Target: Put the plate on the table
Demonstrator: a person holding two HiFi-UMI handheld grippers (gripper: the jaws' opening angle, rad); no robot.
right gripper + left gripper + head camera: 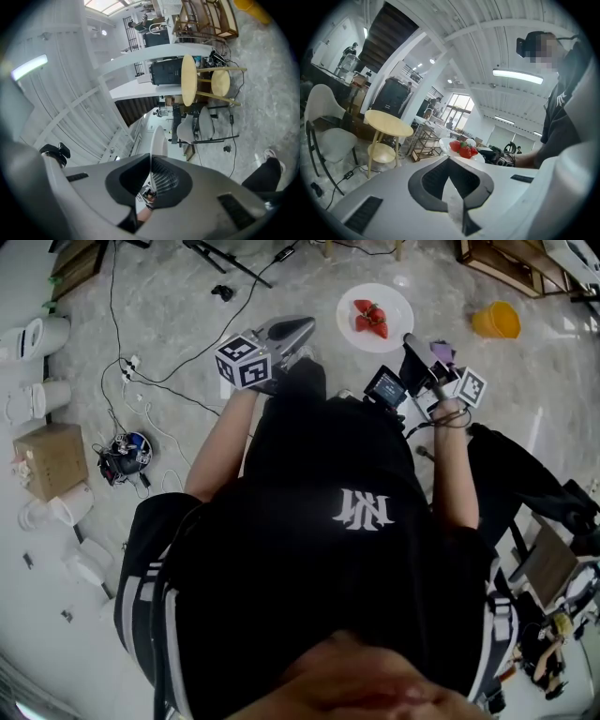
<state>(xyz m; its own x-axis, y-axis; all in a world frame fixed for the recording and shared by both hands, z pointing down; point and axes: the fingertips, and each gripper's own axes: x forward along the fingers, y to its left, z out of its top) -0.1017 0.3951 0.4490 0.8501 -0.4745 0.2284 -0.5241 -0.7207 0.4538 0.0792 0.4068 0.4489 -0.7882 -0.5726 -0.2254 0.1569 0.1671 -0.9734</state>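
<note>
A white plate carrying red strawberries is held in the air above the marble floor, at the top middle of the head view. My right gripper is shut on the plate's right rim. In the right gripper view the plate shows edge-on, running out from between the jaws. My left gripper is shut with nothing in it, a little to the left of the plate. From the left gripper view I see the plate and strawberries just beyond my left gripper. A round yellow table stands further off.
An orange container lies on the floor right of the plate. Cables trail across the floor at left, near a cardboard box. A white chair stands beside the yellow table. Wooden shelving lines the far edge.
</note>
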